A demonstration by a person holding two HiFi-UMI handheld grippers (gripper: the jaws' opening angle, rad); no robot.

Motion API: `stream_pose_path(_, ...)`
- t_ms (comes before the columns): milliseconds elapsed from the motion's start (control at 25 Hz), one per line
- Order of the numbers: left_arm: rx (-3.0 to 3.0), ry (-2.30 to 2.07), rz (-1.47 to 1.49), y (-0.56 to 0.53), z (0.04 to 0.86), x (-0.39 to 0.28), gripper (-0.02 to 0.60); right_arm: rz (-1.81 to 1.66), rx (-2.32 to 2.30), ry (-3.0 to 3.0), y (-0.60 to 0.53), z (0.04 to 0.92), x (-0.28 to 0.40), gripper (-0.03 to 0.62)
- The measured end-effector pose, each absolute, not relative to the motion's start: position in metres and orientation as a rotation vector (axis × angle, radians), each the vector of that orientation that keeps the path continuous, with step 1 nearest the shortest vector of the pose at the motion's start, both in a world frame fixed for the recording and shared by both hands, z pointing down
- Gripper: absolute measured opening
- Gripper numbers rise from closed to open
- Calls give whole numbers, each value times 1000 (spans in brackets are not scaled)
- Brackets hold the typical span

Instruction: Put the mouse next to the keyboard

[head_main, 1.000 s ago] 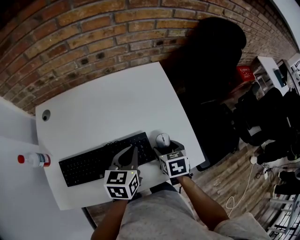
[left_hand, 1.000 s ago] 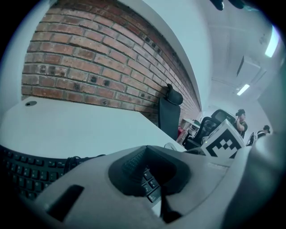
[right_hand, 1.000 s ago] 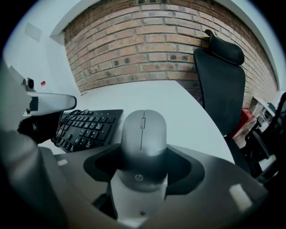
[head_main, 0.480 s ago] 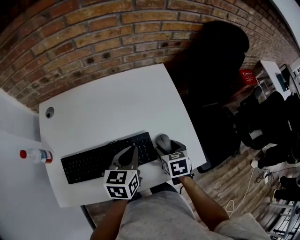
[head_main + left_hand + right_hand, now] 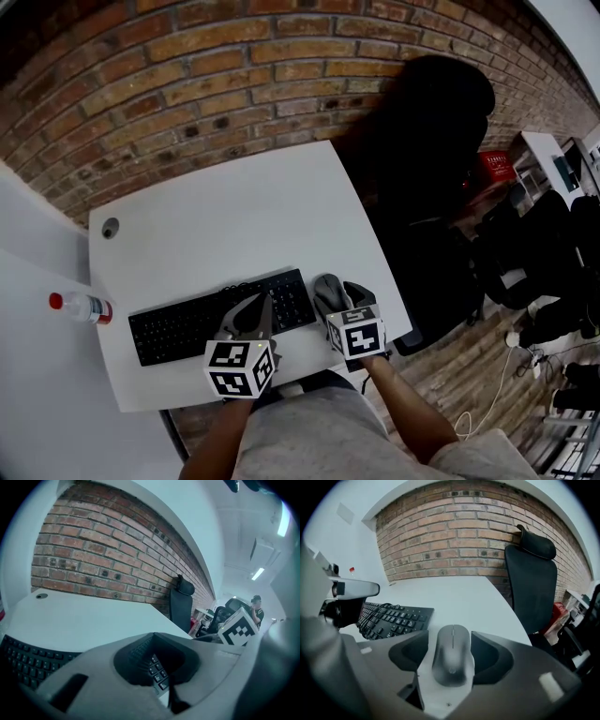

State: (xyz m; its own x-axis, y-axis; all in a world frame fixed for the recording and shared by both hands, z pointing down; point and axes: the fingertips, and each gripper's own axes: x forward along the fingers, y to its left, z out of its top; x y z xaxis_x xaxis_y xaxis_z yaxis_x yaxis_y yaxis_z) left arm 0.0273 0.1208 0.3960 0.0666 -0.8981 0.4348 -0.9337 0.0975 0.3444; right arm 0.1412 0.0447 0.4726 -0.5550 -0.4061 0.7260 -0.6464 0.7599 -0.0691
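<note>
A grey mouse [image 5: 451, 654] lies on the white table [image 5: 234, 216], just right of the black keyboard [image 5: 220, 314]. My right gripper [image 5: 450, 638] stands open with a jaw on either side of the mouse. A thin strip of table shows between the left jaw and the mouse. In the head view the mouse [image 5: 325, 290] sits at the keyboard's right end, with the right gripper [image 5: 340, 293] low around it. My left gripper [image 5: 261, 306] hovers over the keyboard's right half, shut on nothing. Keyboard keys [image 5: 157, 667] show through its recess.
A black office chair [image 5: 532, 578] stands at the table's right side, against the brick wall [image 5: 234, 56]. A clear bottle with a red cap [image 5: 82, 307] lies on the neighbouring white surface at the left. A round cable hole [image 5: 111, 227] is in the table's far left corner.
The mouse lay just ahead of the right gripper a second ago; now it sits between the jaws and a little closer to the keyboard. The left gripper has stayed put.
</note>
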Motion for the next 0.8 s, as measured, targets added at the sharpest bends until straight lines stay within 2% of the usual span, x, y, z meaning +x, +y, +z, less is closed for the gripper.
stream_pose_path(240, 1800, -1883, 62, 123, 378, 20, -8, 319, 737, -2369, 51, 424, 119, 208)
stream_pose_path(800, 1731, -2098, 53, 153, 334, -30, -8, 162, 583, -2637, 81, 325, 63, 108)
